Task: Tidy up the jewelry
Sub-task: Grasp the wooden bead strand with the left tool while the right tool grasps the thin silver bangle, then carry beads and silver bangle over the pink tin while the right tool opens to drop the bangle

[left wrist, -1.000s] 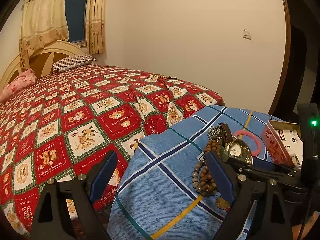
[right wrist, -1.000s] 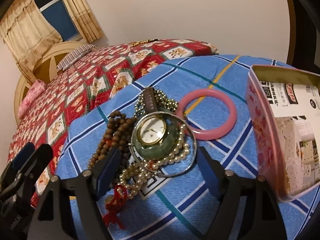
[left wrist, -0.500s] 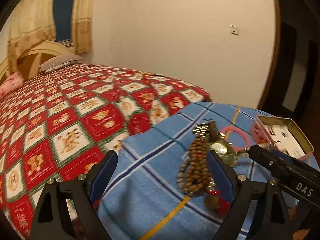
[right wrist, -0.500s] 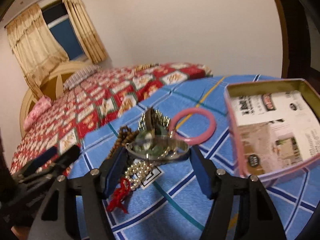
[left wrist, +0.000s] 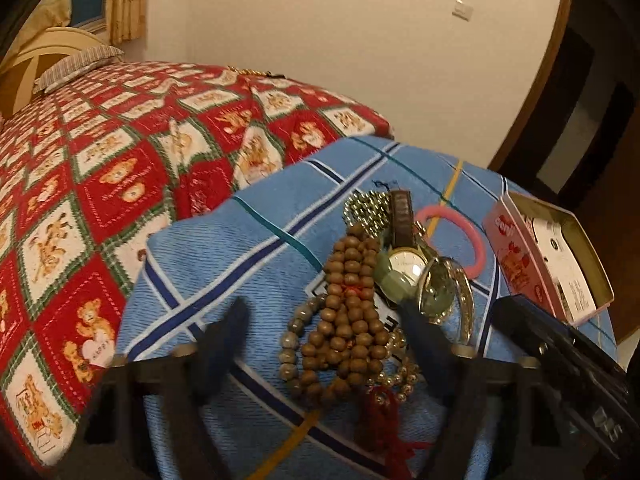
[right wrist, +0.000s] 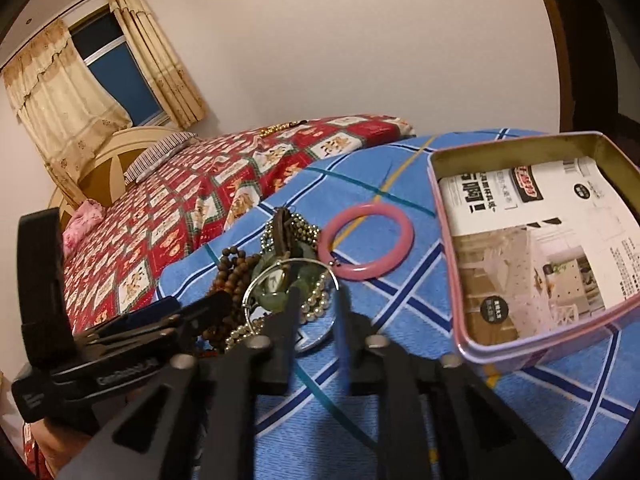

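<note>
One thin silver wire bangle point(right wrist: 290, 280) is being pinched by the right gripper point(right wrist: 316, 308); the left gripper point(left wrist: 324, 320) is being held wide apart beside one open pink tin point(right wrist: 532, 248).

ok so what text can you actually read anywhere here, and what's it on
"DAS", blurred, only roughly legible: body of the right tongs, shut on the silver bangle.
White lettering on the left tongs: blurred, unreadable.
Print on the paper sheet in the tin: too small.
Red lettering on the tin's side: blurred.
Watch dial: too small.
</note>
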Motion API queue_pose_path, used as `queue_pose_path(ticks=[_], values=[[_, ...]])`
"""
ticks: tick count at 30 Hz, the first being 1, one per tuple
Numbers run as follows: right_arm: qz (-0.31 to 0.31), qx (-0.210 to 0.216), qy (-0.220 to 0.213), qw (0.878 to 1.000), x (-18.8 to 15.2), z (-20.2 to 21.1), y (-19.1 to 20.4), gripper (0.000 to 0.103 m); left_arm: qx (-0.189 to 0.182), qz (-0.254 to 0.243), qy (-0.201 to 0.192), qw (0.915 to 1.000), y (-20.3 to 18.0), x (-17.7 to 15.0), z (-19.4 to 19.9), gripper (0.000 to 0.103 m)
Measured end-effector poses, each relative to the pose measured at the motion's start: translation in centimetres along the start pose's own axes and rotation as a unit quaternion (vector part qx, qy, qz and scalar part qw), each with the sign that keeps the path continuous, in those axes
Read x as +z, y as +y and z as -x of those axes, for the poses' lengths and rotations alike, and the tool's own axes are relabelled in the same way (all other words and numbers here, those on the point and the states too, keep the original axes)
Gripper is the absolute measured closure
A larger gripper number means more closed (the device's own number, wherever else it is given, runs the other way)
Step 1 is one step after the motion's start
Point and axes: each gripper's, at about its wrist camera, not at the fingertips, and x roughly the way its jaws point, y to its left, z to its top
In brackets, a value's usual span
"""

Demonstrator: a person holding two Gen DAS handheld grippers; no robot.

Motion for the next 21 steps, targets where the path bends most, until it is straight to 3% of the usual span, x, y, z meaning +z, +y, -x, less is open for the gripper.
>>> queue_pose_path(ticks=[1,2,3,4,6,8,12,16,21], values=[[-0.002,0.000,0.001,1.000,-0.1,-0.1,-0.1,0.042,0.002,-0.001,-0.001,1.0000,-0.1,0.0,0.0,0.046],[-0.004,0.001,-0.001,1.000,-0.2,-0.1,-0.1,0.037,-0.001,-0.003,0.000,1.0000,-0.1,0.0,0.1,0.050],[-0.001,-0.002,-0.005,1.000,-0.2,0.1,0.0,0.035,-0.004,-0.005,0.000,1.0000,-0.2,-0.1,0.1,0.053],[0.002,-0.005,-0.008,1.000,-0.1,0.2,0.1,0.035,-0.015,-0.006,0.004,0.9999,-0.2,-0.1,0.0,0.069],[0.001,-0.008,-0.008,1.000,-0.1,0.2,0.0,0.035,-0.027,0.002,0.006,0.9996,0.1,-0.1,-0.1,0.073],[-0.004,-0.006,-0.003,1.000,-0.2,0.0,-0.2,0.035,-0.040,0.015,-0.008,0.9991,0.6,-0.1,0.5,0.089],[0.002,0.011,-0.005,1.000,-0.2,0.2,0.0,0.036,-0.072,0.047,-0.071,0.9938,1.9,-0.5,3.0,0.089],[0.038,0.009,0.022,0.999,-0.6,-0.8,1.5,0.036,-0.072,0.062,-0.143,0.9852,2.6,-1.4,5.9,0.089],[0.041,-0.008,0.053,0.998,-0.2,-2.7,1.8,0.032,-0.059,0.071,-0.171,0.9809,2.9,-1.5,6.8,0.089]])
